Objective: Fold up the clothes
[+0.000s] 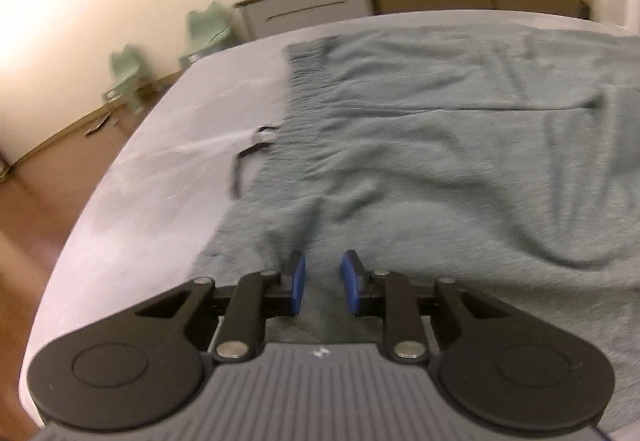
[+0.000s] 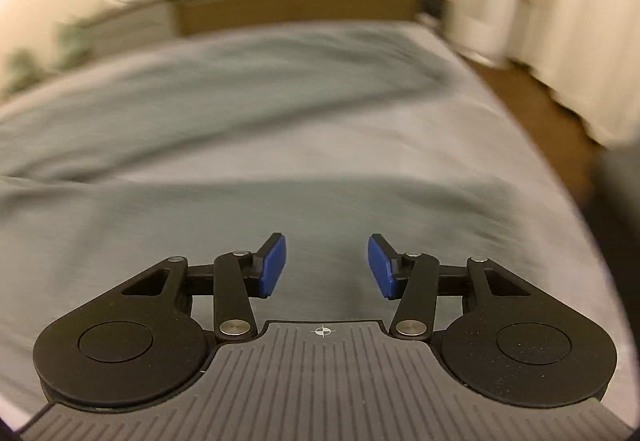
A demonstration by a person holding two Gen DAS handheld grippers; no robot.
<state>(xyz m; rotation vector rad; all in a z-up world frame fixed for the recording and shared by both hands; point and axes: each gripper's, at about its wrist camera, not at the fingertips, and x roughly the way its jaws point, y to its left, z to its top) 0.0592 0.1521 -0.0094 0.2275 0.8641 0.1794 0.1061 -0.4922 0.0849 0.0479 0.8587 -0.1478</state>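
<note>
Nearest in the left wrist view, the left gripper (image 1: 323, 269) hangs low over the grey-green garment (image 1: 440, 145), its blue pads (image 1: 298, 283) a small gap apart and holding nothing. The right gripper (image 2: 327, 259) has its pads spread wider — also with nothing between them — above the same cloth, which is blurred there. The garment lies spread and wrinkled on the pale table (image 1: 160, 169), a dark drawstring (image 1: 250, 153) at its left edge. Behind stands a sideboard (image 1: 360, 1).
</note>
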